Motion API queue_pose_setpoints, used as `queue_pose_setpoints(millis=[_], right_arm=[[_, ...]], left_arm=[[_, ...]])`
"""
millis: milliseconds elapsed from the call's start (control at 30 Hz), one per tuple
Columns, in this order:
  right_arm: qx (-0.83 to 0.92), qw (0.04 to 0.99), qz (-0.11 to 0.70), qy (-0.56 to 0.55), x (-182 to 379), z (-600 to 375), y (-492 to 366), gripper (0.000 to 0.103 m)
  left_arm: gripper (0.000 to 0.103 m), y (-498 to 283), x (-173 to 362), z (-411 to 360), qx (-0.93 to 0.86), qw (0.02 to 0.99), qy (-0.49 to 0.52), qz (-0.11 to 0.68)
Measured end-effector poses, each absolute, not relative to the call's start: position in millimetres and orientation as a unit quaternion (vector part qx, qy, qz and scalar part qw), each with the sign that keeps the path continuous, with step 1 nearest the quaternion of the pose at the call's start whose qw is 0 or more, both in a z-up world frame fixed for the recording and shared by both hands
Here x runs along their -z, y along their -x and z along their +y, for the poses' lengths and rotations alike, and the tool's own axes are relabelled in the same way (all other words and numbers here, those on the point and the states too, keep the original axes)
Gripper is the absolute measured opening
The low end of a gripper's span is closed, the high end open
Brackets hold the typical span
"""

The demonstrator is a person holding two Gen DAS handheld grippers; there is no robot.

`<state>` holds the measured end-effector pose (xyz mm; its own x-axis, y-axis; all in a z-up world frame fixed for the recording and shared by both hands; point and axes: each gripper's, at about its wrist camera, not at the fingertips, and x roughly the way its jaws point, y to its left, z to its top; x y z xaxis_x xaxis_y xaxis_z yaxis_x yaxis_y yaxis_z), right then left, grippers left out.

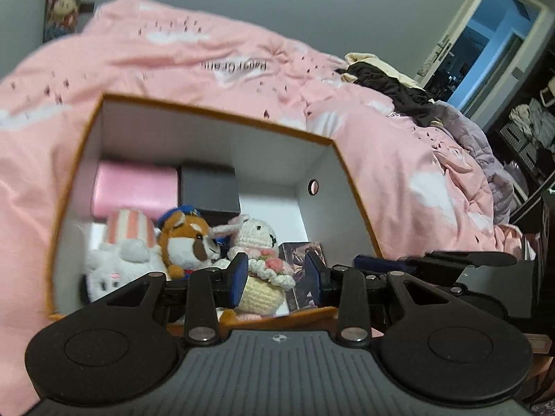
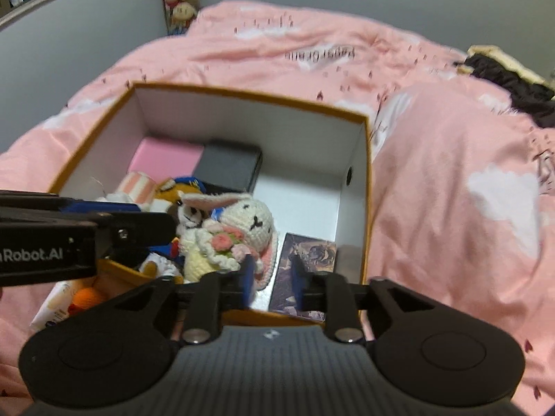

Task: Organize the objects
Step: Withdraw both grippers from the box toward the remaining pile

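Observation:
An orange-rimmed cardboard box lies open on a pink duvet. Inside are a pink case, a black case, a white plush with a striped hat, a fox plush in a blue cap, a crochet bunny and a dark picture box. My left gripper hovers open over the box's near edge, and the bunny shows behind the gap, not pinched. My right gripper is open above the box floor, between the bunny and the picture box.
The left gripper's black body crosses the right wrist view at the left. An orange ball and a white tube lie outside the box's near left corner. Dark clothes are piled on the bed's far right. A doorway is beyond.

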<state>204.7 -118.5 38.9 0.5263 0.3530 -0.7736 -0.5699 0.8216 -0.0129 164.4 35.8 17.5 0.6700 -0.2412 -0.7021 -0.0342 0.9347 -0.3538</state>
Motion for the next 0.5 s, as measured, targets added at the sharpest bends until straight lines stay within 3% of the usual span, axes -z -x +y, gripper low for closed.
queue_pose_setpoints(millis=[133,300,500], right_arm=[[-0.274,0.879,0.370,0.125,-54,-124,-178,0.041],[-0.312,0.878,0.354,0.084,-56,-126,-148,0.044],[-0.330,0.848,0.409,0.060,-28,-114,-132,0.044]], left_arm=[[0.048,-140,-35,41,0.046,0.905,0.158,0.391],[0.048,-111,-42,62,0.001,0.904,0.155,0.399],[0.048,-80,-32,94,-0.060,0.888,0.159,0.426]])
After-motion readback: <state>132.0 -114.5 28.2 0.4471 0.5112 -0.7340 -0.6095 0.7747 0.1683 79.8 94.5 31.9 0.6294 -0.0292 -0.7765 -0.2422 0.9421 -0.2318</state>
